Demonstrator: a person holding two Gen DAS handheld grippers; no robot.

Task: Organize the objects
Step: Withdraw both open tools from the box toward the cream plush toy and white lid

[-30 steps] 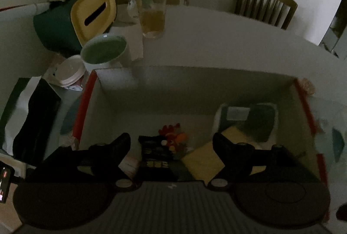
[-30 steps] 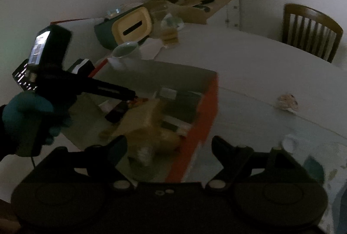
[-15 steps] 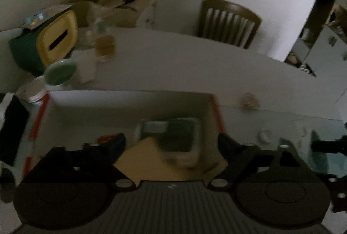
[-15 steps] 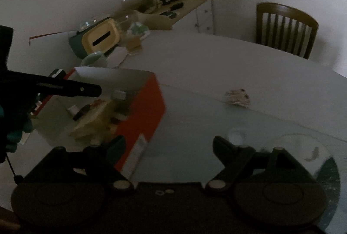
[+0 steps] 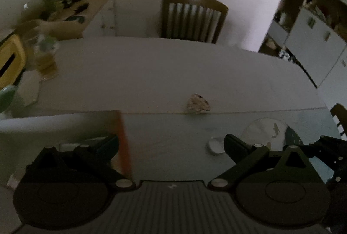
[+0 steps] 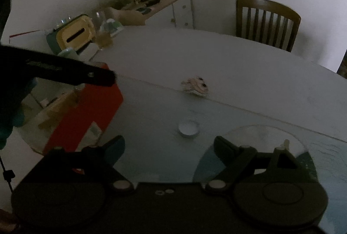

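Note:
My left gripper (image 5: 171, 143) hangs open and empty above the table, just right of the cardboard box's red side (image 5: 124, 147). In the right wrist view one of its fingers (image 6: 97, 76) reaches over the box's corner (image 6: 86, 117), held by a gloved hand. My right gripper (image 6: 169, 145) is open too, with nothing between its jaws. A small white round lid (image 6: 188, 127) lies on the table just beyond its fingertips, and also shows in the left wrist view (image 5: 214, 147). A crumpled patterned wrapper (image 6: 196, 84) sits farther back (image 5: 198, 103).
A clear round disc (image 6: 260, 140) lies on the table at the right. A yellow-fronted tissue box (image 6: 76, 34), a glass of yellowish drink (image 6: 104, 38) and a green mug (image 5: 6, 95) stand at the back left. A wooden chair (image 6: 266, 21) and a cluttered sideboard (image 6: 164, 6) stand behind.
My left gripper has swung right, out from over the box's inside to beside its red wall, and its jaws stand wider. The right gripper has also moved right, bringing the lid close.

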